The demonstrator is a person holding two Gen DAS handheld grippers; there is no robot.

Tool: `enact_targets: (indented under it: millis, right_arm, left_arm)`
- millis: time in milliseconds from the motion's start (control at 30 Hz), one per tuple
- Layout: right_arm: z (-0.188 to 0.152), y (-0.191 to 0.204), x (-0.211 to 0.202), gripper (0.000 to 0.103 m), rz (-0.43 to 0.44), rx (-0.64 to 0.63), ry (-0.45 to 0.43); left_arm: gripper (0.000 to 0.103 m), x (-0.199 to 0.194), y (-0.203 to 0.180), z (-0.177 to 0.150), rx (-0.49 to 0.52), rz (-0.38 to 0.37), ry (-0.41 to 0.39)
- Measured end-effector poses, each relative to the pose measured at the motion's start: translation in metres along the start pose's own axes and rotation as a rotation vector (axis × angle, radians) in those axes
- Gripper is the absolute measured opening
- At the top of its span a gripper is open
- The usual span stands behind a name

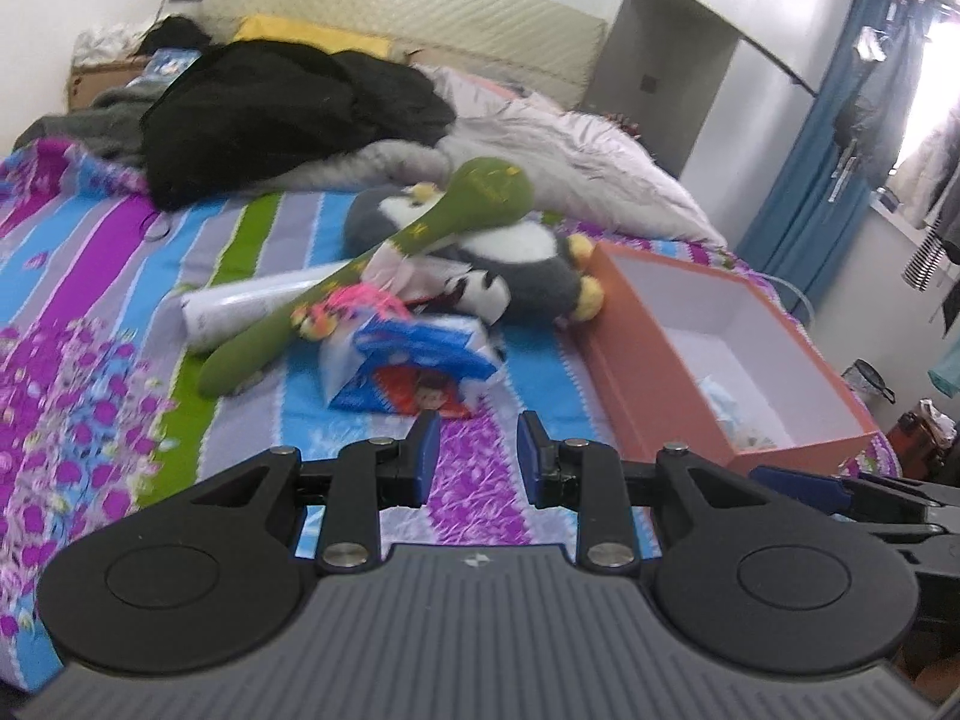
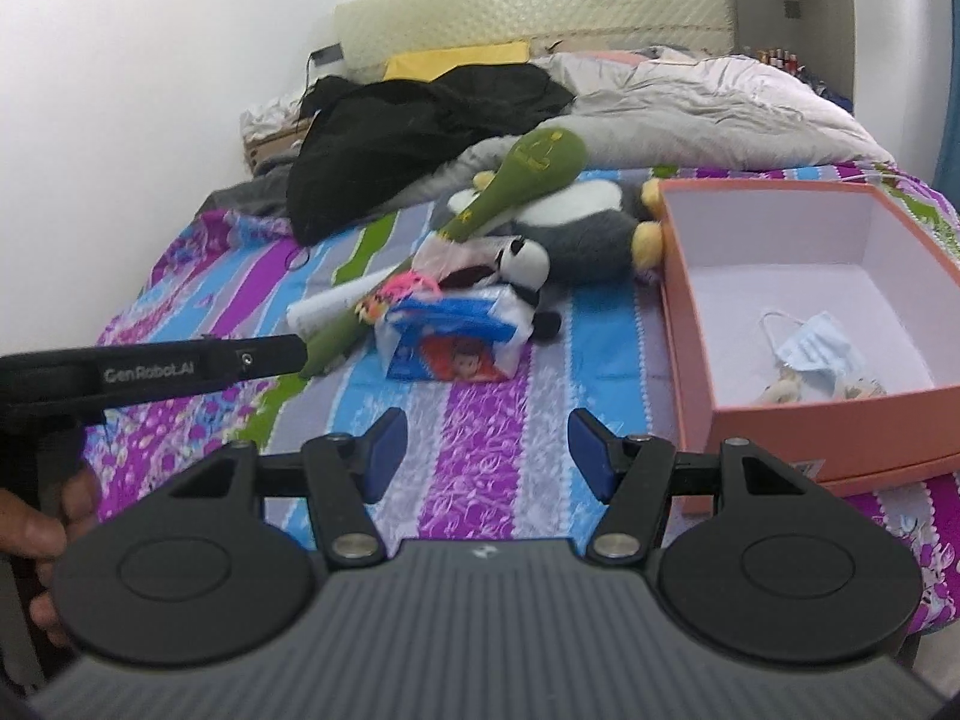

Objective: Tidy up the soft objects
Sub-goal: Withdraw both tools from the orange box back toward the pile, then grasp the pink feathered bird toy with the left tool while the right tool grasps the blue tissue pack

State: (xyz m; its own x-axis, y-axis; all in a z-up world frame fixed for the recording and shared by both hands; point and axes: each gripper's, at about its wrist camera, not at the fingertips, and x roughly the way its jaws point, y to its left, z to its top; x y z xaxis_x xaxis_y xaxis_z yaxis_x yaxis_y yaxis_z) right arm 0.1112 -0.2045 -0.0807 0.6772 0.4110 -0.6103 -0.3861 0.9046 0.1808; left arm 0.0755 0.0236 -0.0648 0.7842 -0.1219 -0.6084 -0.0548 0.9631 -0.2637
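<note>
My left gripper [image 1: 478,441] and right gripper [image 2: 487,450] both have fingers spread, holding nothing, low in frame over the striped bedspread [image 1: 90,252]. Just above centre lies a blue tissue pack [image 2: 447,339] among plush toys: a green club [image 1: 372,264] across a grey penguin [image 1: 528,264]. An orange box [image 2: 780,426] sits at right, a face mask [image 2: 813,348] inside.

Ahead of the tongs: matt printed cloth bedsheet [image 2: 480,414]; fuzzy plush penguin [image 2: 588,228]; glossy plastic tissue pack [image 2: 450,336]. Right of them, smooth matt cardboard box [image 2: 774,420].
</note>
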Motion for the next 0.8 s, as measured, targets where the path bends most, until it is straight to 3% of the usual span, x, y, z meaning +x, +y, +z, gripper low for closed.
enact_targets:
  millis: [467, 600, 800]
  right_arm:
    - [0.006, -0.002, 0.058, 0.062, -0.01, -0.036, 0.081]
    - [0.011, -0.004, 0.083, 0.062, -0.019, -0.057, 0.1]
    - [0.022, -0.009, 0.123, 0.062, -0.009, -0.103, 0.097]
  left_arm:
    - [0.038, 0.053, 0.053, -0.001, -0.112, 0.091, 0.061]
    - [0.038, 0.082, 0.064, 0.003, -0.101, 0.134, 0.078]
    - [0.039, 0.128, 0.09, 0.015, -0.137, 0.137, 0.086]
